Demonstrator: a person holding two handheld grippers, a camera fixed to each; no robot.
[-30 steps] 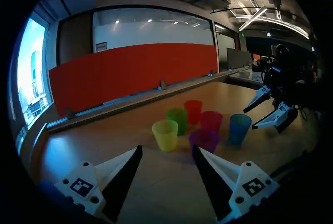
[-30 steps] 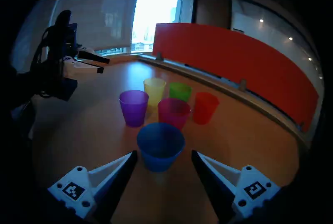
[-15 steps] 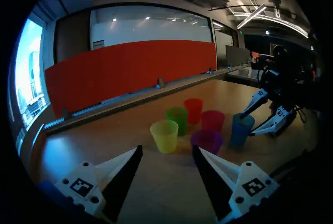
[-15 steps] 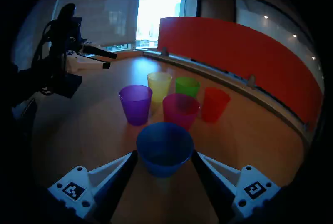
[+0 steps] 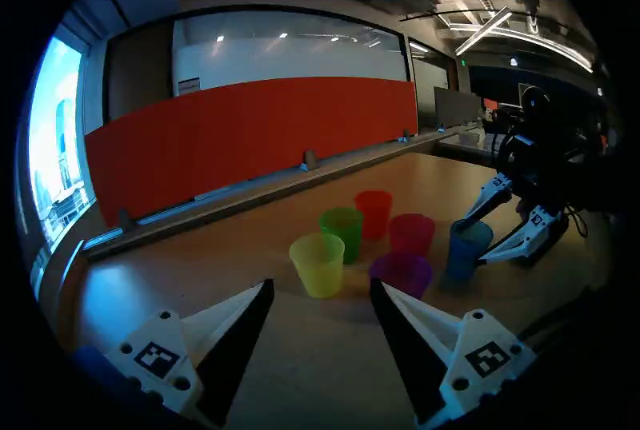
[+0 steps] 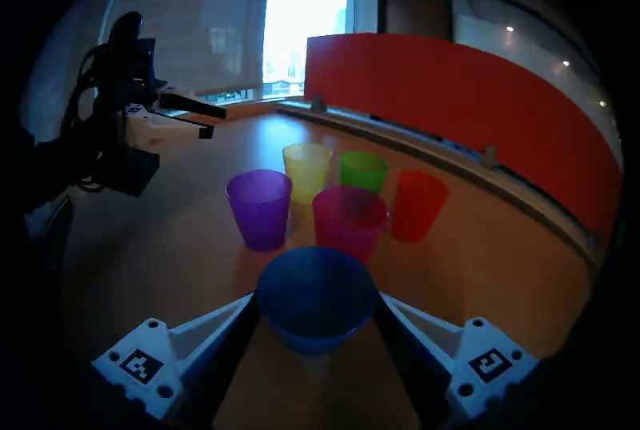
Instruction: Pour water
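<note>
One translucent blue cup (image 6: 316, 306), tapered, between right gripper (image 6: 315, 297) fingers (image 6: 212, 338)

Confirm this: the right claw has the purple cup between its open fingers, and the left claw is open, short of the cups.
Not right. It is the blue cup that sits between the right claw's open fingers, as the right gripper view shows. The purple cup stands free beyond it. The left claw is open, short of the cups, as stated.
</note>
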